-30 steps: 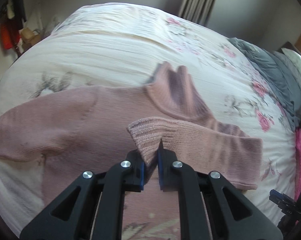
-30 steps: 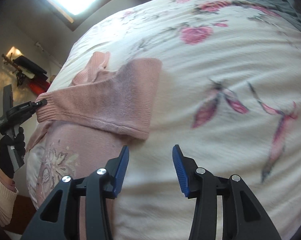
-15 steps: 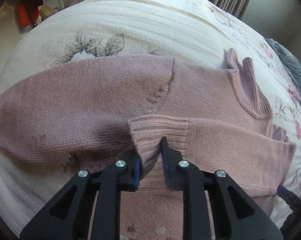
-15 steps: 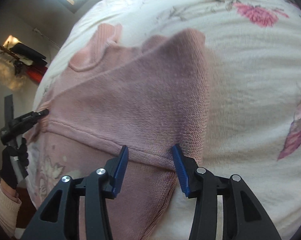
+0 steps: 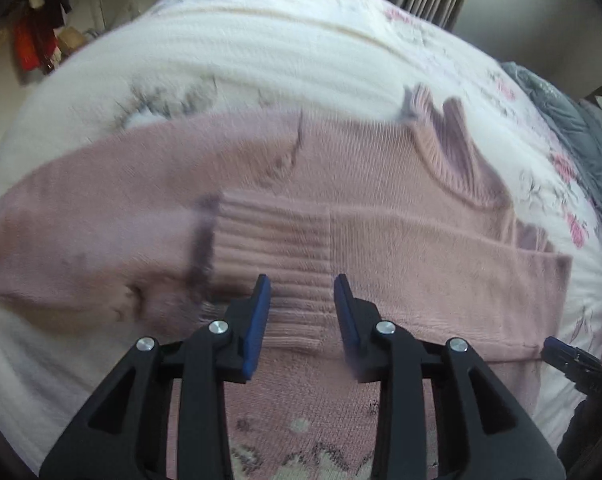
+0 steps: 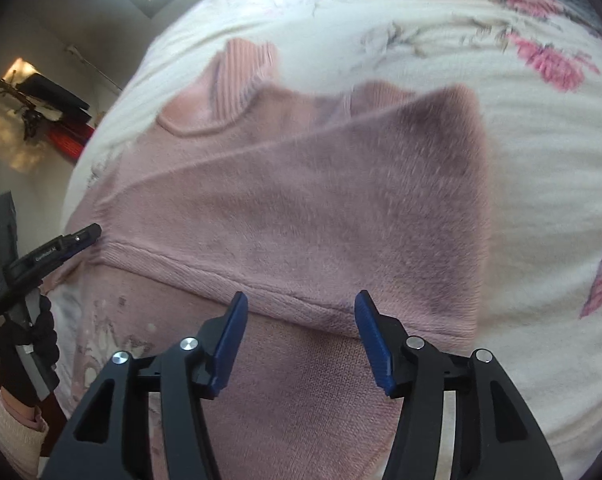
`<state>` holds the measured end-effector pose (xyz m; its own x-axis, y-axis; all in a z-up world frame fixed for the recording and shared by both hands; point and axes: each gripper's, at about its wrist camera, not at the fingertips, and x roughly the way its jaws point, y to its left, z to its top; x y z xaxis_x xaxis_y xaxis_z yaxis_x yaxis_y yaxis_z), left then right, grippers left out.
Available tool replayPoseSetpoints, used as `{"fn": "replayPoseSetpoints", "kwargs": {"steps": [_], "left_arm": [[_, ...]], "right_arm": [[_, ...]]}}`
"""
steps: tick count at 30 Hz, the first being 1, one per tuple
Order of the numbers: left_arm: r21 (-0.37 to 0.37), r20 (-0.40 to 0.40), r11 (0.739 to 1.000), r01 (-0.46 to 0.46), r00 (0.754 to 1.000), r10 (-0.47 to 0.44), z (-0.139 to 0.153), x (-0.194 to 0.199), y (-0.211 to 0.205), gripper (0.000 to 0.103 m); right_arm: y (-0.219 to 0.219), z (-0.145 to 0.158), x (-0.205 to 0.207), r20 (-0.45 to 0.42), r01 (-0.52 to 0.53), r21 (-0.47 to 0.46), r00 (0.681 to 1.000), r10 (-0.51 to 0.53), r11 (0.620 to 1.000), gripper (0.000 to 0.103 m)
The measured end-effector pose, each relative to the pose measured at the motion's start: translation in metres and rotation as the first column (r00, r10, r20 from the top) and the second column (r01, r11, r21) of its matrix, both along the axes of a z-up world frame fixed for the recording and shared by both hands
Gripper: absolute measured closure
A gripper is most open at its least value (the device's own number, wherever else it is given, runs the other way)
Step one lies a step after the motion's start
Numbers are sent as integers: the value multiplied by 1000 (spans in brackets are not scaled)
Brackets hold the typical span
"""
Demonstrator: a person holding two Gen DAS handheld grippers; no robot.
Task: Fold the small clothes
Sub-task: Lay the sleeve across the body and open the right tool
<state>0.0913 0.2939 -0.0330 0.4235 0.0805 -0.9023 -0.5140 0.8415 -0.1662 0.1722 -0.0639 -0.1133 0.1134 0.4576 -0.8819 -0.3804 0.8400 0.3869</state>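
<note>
- The bed [image 5: 285, 52] fills both views, its floral cover running out beyond the jaws.
- The pink sweater [image 5: 365, 184] lies flat on it, directly under and ahead of both grippers.
- One sleeve [image 5: 421, 264] is folded across the chest, its long axis running crosswise to the jaws.
- The left gripper [image 5: 302, 292] hangs over the sleeve's ribbed cuff [image 5: 273, 248], jaws apart, gripping nothing.
- The right gripper [image 6: 301, 312] is wide open over the sleeve's lower seam.

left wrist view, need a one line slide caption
Open left gripper hovers over the ribbed cuff of a pink knit sweater's folded sleeve on a floral bedspread.
</note>
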Motion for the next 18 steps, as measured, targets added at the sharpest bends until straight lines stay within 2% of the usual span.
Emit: {"fn": "replayPoseSetpoints", "kwargs": {"steps": [3, 6, 10, 11, 14, 18], "left_arm": [[4, -10, 1000, 0, 1000, 0, -20, -1, 4, 68], [7, -6, 1000, 18, 1000, -18, -22, 2, 5, 66], [-65, 15, 998, 14, 1000, -13, -18, -5, 15, 66], [-72, 14, 997, 10, 1000, -9, -13, -12, 20, 63], [-81, 49, 996, -29, 998, 33, 4, -51, 40, 52], [-99, 29, 985, -139, 989, 143, 8, -116, 86, 52]], "right_arm": [[5, -17, -2, 3, 4, -59, 1000, -4, 998, 47], [9, -21, -2, 10, 21, -73, 1000, -20, 997, 44], [19, -13, -3, 1, 45, -119, 999, -45, 992, 40], [23, -7, -4, 10, 48, -124, 999, -48, 991, 41], [42, 26, -20, 36, 20, -40, 999, -19, 999, 41], [89, 51, -47, 68, -68, 5, 995, 68, 998, 41]]}}
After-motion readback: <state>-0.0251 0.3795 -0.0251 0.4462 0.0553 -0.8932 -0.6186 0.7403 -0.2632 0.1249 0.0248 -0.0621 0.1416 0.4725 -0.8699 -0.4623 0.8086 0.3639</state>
